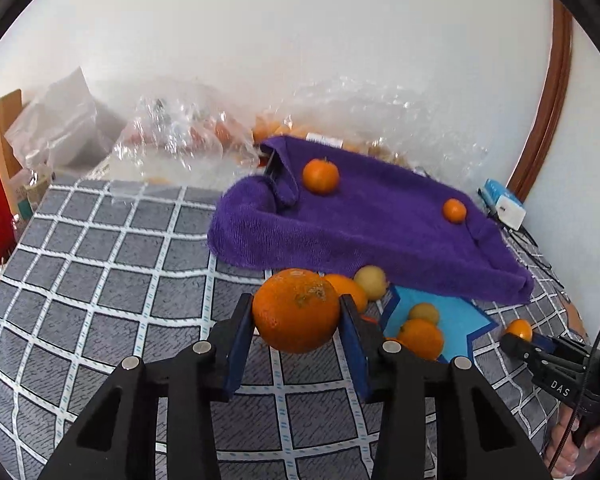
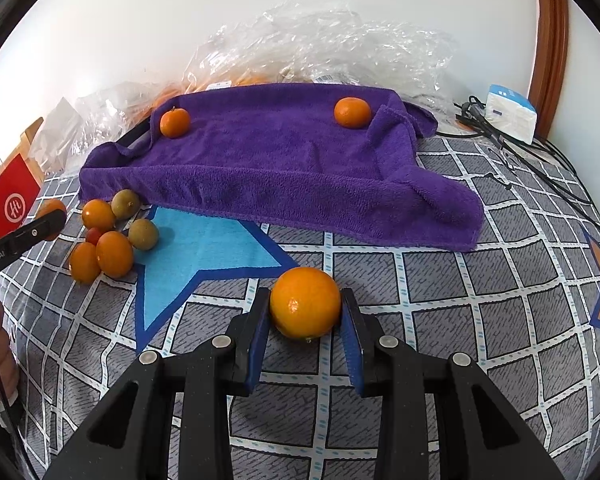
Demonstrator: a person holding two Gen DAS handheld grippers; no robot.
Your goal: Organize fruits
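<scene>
Left wrist view: nearest the lens, the left gripper (image 1: 297, 312) pinches a large rough-skinned orange (image 1: 296, 310), both blue pads pressed on its sides and the fruit clear of the grey checked cloth (image 1: 112, 280). Just behind it lies a loose cluster of fruit (image 1: 416, 320), orange and yellow-green pieces, at the edge of a blue star patch (image 1: 460, 320). At the right edge the right gripper (image 1: 518, 334) holds its own fruit. Farther back, a purple towel (image 1: 380, 224) is draped over a raised, tray-like form; two small oranges rest on it, one near its left rear (image 1: 321, 176), one near its right edge (image 1: 454, 210). Crumpled clear plastic bags (image 1: 188, 136) lie against the white wall.

Right wrist view: the right gripper (image 2: 305, 312) is clamped on a smooth orange (image 2: 305, 303), pads touching both sides. Left of the star patch lies the fruit cluster; beyond it is the towel with its two oranges well apart. A white-and-blue box (image 2: 510, 114) and black cables (image 2: 520, 160) lie far right.
</scene>
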